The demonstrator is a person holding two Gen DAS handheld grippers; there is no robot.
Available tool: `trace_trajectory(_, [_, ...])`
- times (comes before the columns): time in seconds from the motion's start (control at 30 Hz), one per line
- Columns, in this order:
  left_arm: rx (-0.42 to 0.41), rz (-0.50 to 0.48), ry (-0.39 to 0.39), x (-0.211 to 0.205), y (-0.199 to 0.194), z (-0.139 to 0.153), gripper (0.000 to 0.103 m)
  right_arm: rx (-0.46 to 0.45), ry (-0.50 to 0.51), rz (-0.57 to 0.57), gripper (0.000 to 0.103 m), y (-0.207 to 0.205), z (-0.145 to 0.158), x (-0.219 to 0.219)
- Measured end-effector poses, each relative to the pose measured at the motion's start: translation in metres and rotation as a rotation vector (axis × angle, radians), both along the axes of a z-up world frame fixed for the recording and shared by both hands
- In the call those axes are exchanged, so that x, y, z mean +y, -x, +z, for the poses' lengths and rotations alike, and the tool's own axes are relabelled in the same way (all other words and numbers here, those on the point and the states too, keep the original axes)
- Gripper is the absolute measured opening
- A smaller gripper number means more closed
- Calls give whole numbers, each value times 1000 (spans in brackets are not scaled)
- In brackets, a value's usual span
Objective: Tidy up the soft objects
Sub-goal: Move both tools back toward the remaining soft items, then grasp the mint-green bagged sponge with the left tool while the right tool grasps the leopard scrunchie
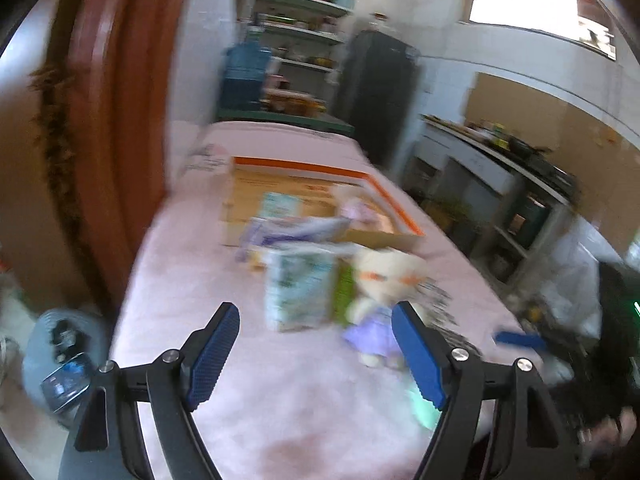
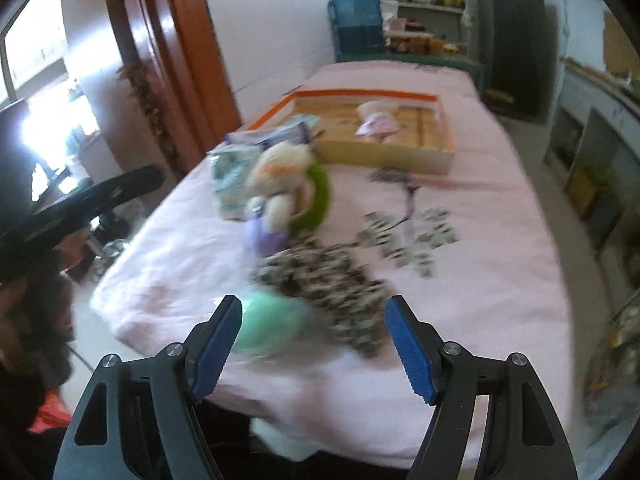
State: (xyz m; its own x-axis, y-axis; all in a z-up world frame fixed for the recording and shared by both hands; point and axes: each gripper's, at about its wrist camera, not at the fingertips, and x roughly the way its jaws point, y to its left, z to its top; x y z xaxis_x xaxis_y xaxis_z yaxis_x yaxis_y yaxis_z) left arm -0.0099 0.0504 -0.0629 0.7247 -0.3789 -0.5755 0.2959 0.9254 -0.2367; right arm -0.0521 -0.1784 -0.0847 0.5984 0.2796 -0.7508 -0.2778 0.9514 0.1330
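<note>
A cream plush toy in a purple dress lies on the pink-covered table, against a green ring; it shows in the left wrist view too, as the plush toy. A patterned dark-and-white cloth and a mint green soft object lie nearer. Soft packets stand beside the toy. An orange-edged cardboard tray holds a small pink-dressed doll. My left gripper hangs open over the table. My right gripper is open above the mint object and cloth, holding nothing.
A red-brown door stands left of the table. Shelves, a blue water jug and a dark fridge are at the back. A counter runs along the right. A person's hand shows at right.
</note>
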Motion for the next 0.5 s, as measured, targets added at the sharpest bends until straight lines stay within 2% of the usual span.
trace_trajectory(0.1, [-10, -132, -19, -24, 15, -2, 78, -6, 47, -15, 75, -5, 1, -17])
trace_trajectory(0.27, [3, -318, -82, -70, 34, -17, 78, 22, 60, -7, 75, -12, -5, -33])
trace_trajectory(0.37, [15, -375, -122, -87, 37, -26, 78, 39, 9, -41, 75, -14, -8, -45])
trace_trajectory(0.5, [55, -405, -141, -97, 32, -39, 78, 51, -26, -78, 75, -15, -12, -55])
